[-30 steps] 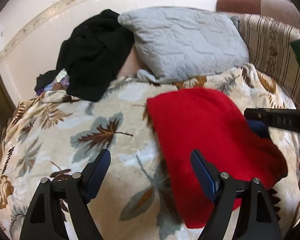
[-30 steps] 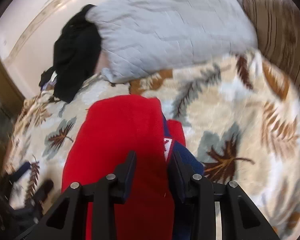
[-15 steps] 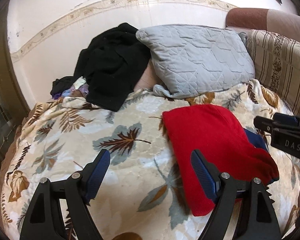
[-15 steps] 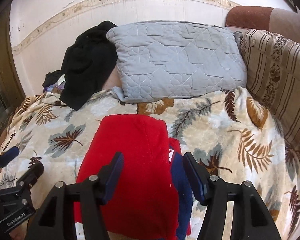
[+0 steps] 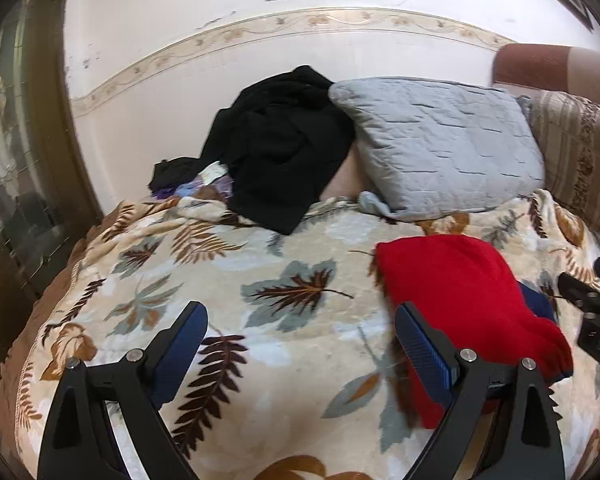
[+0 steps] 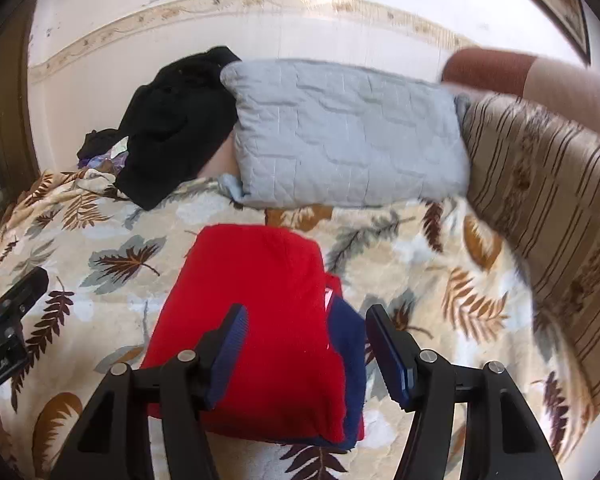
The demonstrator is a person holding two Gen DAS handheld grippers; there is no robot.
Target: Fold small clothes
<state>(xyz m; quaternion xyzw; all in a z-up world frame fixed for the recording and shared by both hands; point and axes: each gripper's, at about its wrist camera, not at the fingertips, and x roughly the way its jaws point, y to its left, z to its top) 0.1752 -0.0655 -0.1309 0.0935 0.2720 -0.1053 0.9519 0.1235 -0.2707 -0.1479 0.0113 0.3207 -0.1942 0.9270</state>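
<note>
A folded red garment with a navy blue edge lies on the leaf-patterned blanket. It also shows in the left wrist view, right of centre. My right gripper is open and empty, held above the garment's near half. My left gripper is open and empty, above the blanket to the left of the garment, its right finger near the garment's left edge. The right gripper's body shows at the right edge of the left wrist view.
A grey quilted pillow leans at the back. A heap of black clothes lies left of it. A striped sofa arm runs along the right. A wall stands behind, and a dark door frame at the left.
My right gripper opened and let go of the red garment, then both grippers pulled back and up from it. The garment stays folded on the blanket.
</note>
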